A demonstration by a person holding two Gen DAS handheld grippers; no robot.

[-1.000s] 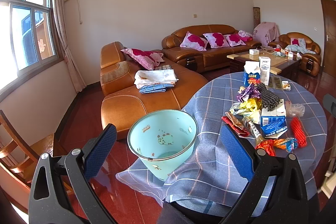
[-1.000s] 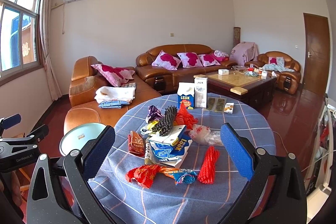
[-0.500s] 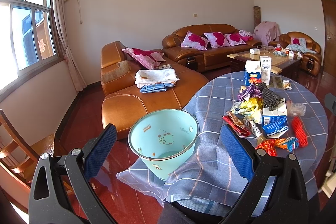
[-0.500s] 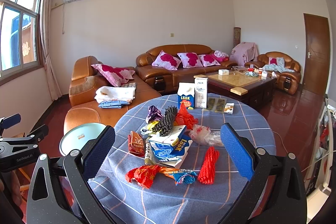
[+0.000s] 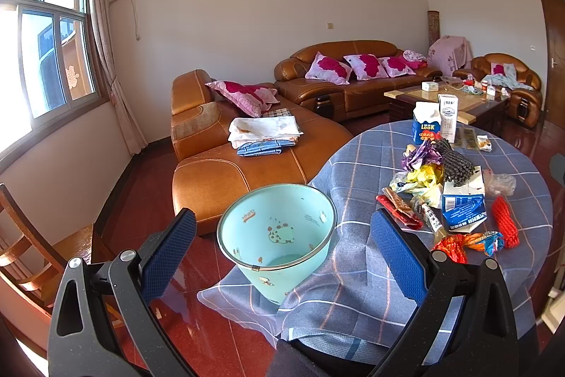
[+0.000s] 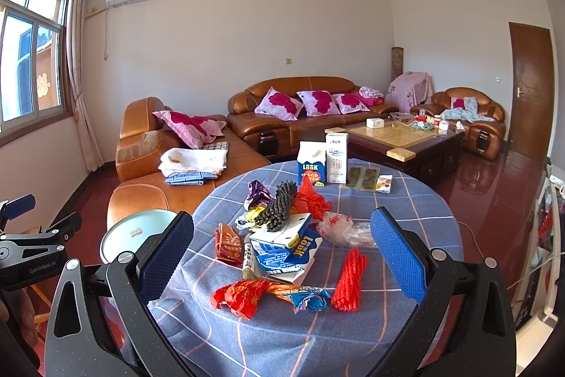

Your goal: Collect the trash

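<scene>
Trash (image 6: 282, 246) lies heaped mid-table on the checked cloth (image 6: 406, 200); the bin (image 5: 279, 235) stands at its nine o'clock edge. Left gripper (image 5: 282, 257) and right gripper (image 6: 282, 257) both gape wide, holding nothing.

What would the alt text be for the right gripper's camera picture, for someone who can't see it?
The open right gripper hovers over a round table in a blue checked cloth, littered with wrappers, a crushed Look carton and a red mesh bundle. A pale blue bin stands beside the table at left, brown sofas behind.
</scene>
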